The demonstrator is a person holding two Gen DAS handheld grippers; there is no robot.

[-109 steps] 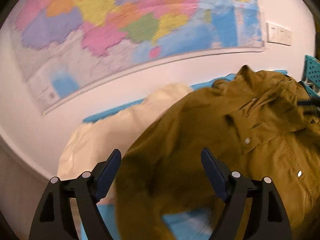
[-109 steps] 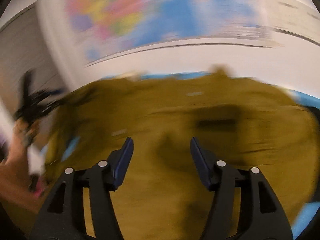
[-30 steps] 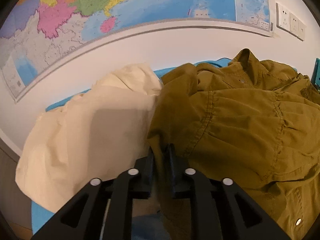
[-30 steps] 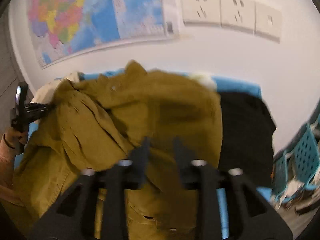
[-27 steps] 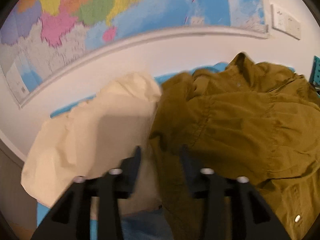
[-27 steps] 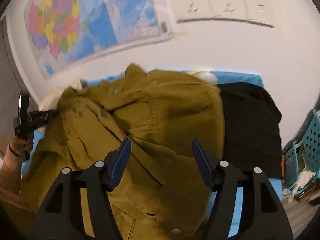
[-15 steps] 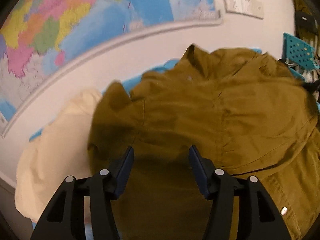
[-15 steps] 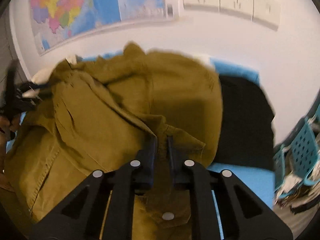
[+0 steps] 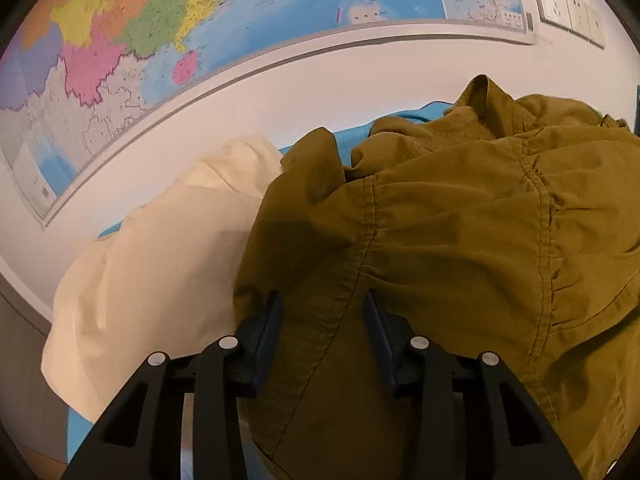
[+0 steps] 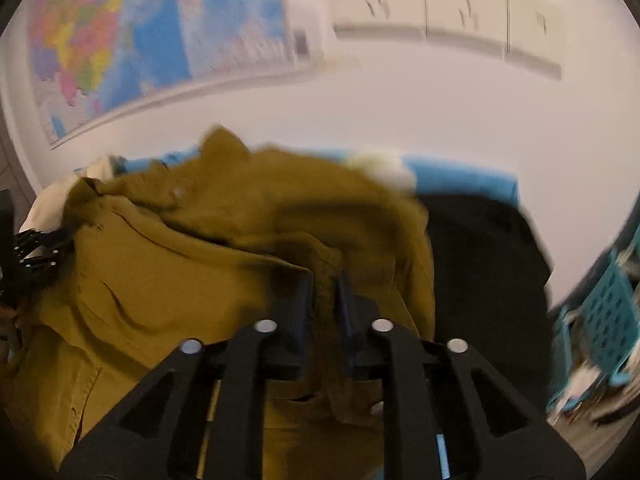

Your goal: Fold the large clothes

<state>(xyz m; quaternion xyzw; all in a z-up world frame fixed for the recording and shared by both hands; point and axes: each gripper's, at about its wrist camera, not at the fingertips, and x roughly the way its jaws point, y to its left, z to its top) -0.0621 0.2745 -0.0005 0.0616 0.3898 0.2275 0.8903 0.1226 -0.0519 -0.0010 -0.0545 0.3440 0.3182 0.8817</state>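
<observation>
Right-wrist view shows the right gripper [image 10: 323, 304] pinching a fold of the rumpled olive-brown cotton jacket [image 10: 200, 264], while the left gripper [image 9: 322, 320] straddles its seam with fingers apart, so folding looks barely begun.

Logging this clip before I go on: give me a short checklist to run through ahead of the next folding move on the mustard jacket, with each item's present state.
1. Right tongs shut on a fold of the mustard-brown cotton jacket: ok.
2. Left tongs holding the jacket: not ok; they are open, with a stitched seam between the fingers.
3. Jacket spread flat: not ok; it is bunched and wrinkled.
4. Cream fabric garment apart from the jacket: not ok; the jacket's edge lies against or over it.
5. Black garment apart from the jacket: cannot tell; the right wrist view is blurred.
6. Blue table surface free for the fold: cannot tell; little of it shows.
</observation>
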